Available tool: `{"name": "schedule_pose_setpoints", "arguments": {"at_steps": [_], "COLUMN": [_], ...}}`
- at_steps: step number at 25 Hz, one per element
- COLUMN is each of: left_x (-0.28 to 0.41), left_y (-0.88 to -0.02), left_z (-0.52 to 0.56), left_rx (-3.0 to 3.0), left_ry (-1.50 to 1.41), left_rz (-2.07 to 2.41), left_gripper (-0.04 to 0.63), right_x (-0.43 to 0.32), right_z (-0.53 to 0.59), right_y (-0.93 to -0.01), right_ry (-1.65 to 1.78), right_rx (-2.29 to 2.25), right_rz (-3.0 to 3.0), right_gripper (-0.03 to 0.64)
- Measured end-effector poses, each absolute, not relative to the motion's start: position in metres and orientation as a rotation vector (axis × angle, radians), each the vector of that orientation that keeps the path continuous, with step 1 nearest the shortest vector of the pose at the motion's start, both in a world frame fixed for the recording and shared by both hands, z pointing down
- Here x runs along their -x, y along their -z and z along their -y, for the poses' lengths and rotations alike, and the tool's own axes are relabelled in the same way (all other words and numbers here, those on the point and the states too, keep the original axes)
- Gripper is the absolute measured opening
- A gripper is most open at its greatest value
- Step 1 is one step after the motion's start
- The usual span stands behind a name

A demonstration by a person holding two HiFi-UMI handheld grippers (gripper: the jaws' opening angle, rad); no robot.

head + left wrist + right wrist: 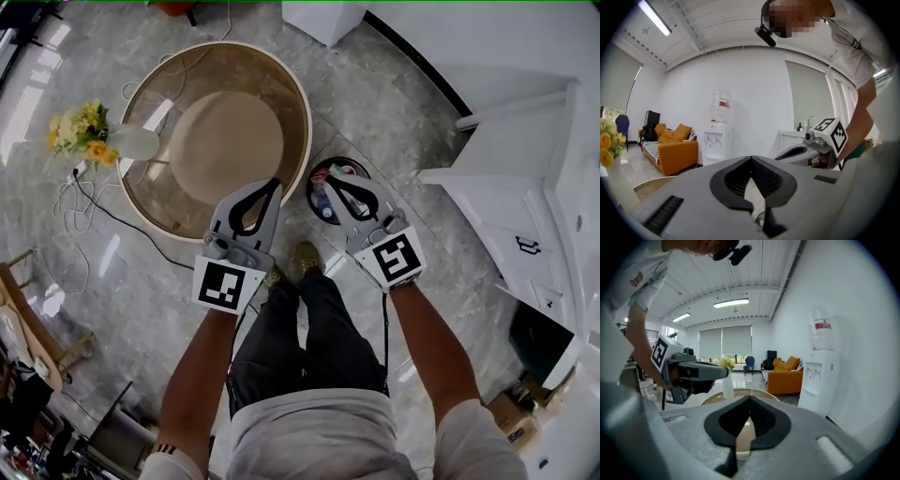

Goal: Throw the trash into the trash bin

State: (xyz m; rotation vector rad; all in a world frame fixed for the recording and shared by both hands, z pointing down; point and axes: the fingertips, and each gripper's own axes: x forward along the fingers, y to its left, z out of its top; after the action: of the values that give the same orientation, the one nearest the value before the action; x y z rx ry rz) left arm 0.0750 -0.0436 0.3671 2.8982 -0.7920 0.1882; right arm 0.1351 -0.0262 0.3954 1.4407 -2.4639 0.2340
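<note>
A small round black trash bin [315,190] stands on the marble floor just ahead of the person's feet, with coloured trash [324,205] inside it. My right gripper [330,178] is held over the bin, its jaws shut with nothing between them; the right gripper view [749,398] shows its tips meeting. My left gripper [276,184] is held level left of the bin, over the round table's edge. Its jaws are shut too and empty, the tips touching in the left gripper view [750,158]. The two grippers sit side by side, apart.
A round glass table [141,192] fills the floor ahead on the left, with a white vase of yellow flowers [86,133] and a cable [103,214] beside it. White cabinets [525,197] line the right. An orange sofa [675,147] and a water dispenser [718,136] stand farther off.
</note>
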Motion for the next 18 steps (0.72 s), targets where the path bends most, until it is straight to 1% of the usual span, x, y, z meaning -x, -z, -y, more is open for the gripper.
{"name": "schedule_pose_setpoints", "arguments": {"at_steps": [11,18], "left_x": [-0.032,0.004], "left_y": [-0.252,-0.205], "left_z": [0.024,0.013], "left_rx": [-2.951,-2.927], "left_ry": [-0.071,-0.002], "left_rz": [0.857,0.950], "left_gripper": [0.000,0.000], "right_x": [-0.071,-0.038], "right_z": [0.021,0.011], "right_y": [-0.259,-0.201], "right_ry": [-0.082,-0.029], "right_rx": [-1.391,-1.352], "right_rz": [2.692,2.776], "right_gripper": [0.002,0.002]}}
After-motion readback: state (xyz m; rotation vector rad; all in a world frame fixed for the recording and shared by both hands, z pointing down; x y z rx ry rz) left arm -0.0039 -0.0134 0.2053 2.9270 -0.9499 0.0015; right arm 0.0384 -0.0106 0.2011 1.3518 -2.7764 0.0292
